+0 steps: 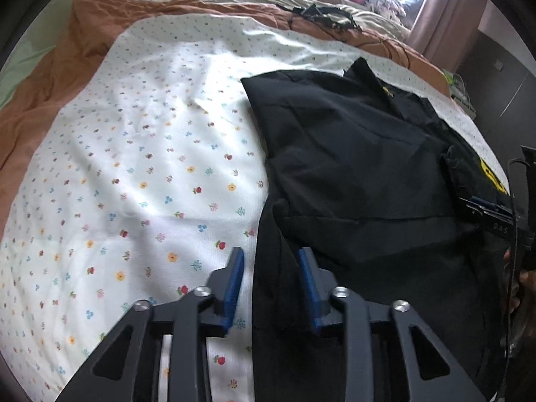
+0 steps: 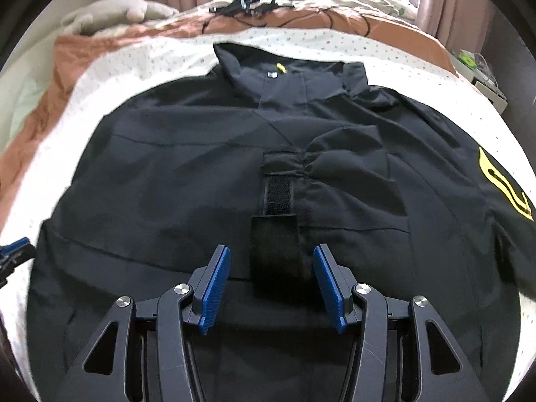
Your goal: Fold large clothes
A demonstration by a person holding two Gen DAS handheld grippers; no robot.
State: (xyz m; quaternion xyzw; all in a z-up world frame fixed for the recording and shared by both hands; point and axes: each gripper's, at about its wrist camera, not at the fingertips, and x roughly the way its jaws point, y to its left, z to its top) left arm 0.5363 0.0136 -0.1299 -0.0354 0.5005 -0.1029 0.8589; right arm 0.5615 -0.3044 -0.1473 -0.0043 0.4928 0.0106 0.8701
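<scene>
- Left wrist view: the left tongs (image 1: pixel 271 254) point down at the left edge of a black jacket (image 1: pixel 351 167) that lies on a white flowered sheet (image 1: pixel 140 154).
- The blue pads (image 1: pixel 236 281) stand a little apart, one over the sheet and one over the black cloth, with the jacket's edge between them; no pad visibly presses on the cloth, so the tongs are open.
- The sheet lies over an orange quilt (image 1: pixel 67 77) on a bed, with pink curtains (image 1: pixel 442 6) at a bright window beyond.
- At the right edge the other tongs (image 1: pixel 485 212) reach onto the jacket beside its yellow emblem (image 1: pixel 492 176).
- Right wrist view: the right tongs (image 2: pixel 271 254) hang over the middle of the jacket (image 2: pixel 167 184), which is spread flat with its collar (image 2: pixel 288 67) away from the camera.
- Their pads (image 2: pixel 216 284) stand about half spread, either side of a folded sleeve cuff with a hook-and-loop strap (image 2: pixel 278 197); they grip nothing.
- The yellow emblem (image 2: pixel 506 187) sits on the jacket's right side.
- The left tongs (image 2: pixel 15 251) show at the far left edge, at the jacket's border.
</scene>
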